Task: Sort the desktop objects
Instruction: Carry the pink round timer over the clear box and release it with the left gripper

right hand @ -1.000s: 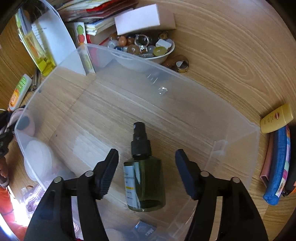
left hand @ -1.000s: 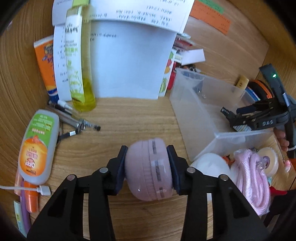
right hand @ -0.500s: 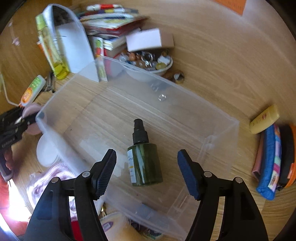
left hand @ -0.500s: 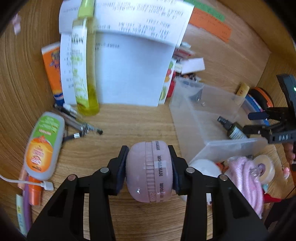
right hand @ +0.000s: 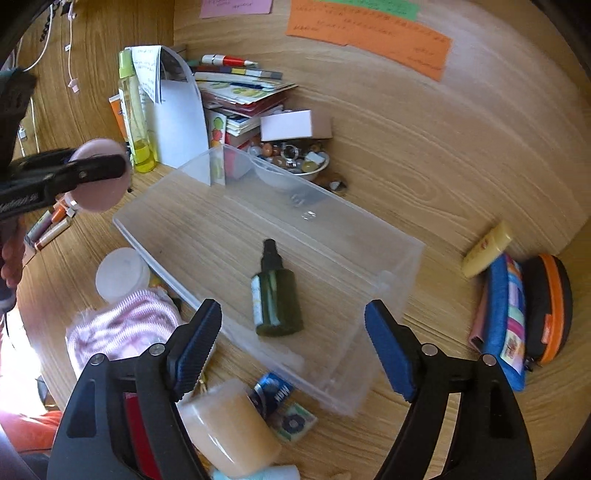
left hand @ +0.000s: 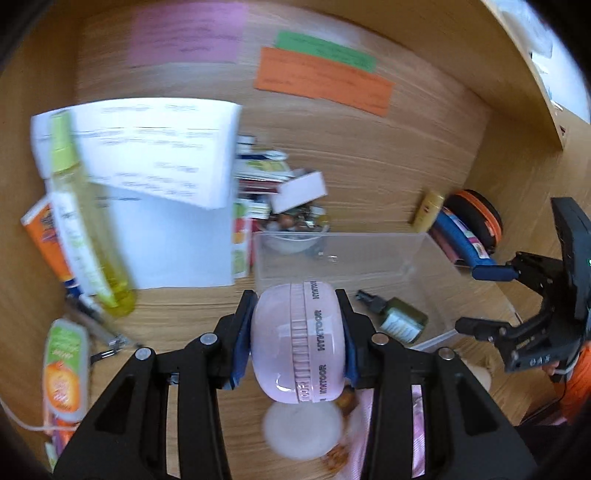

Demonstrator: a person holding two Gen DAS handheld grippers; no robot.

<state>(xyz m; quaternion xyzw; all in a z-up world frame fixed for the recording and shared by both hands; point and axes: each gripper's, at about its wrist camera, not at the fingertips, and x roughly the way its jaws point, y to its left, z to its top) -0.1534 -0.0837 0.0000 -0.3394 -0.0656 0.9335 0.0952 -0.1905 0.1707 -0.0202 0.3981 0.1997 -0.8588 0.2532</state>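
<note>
Left wrist view: left tongs (left hand: 298, 341) pinch a pink round case (left hand: 299, 343) above the wooden surface (left hand: 184, 310). Right tongs (right hand: 291, 349), empty, have just been widening over the clear bin (right hand: 332, 229) holding a green spray bottle (right hand: 277, 295).

On the desk (right hand: 424, 177) stands one clear plastic box (right hand: 391, 266) with one dark green spray bottle (right hand: 277, 295) inside. One tall yellow bottle (right hand: 135, 118), one bowl of beads (right hand: 295, 162), one white round jar (right hand: 120, 273) and one stack of books (right hand: 243, 99) are around it. Three coloured paper notes hang on the wall: pink (left hand: 184, 35), green (left hand: 325, 51), orange (left hand: 325, 81). Two tools are in view, left tool (left hand: 298, 338) with one pink round case (left hand: 299, 339), right tool (right hand: 291, 339).
</note>
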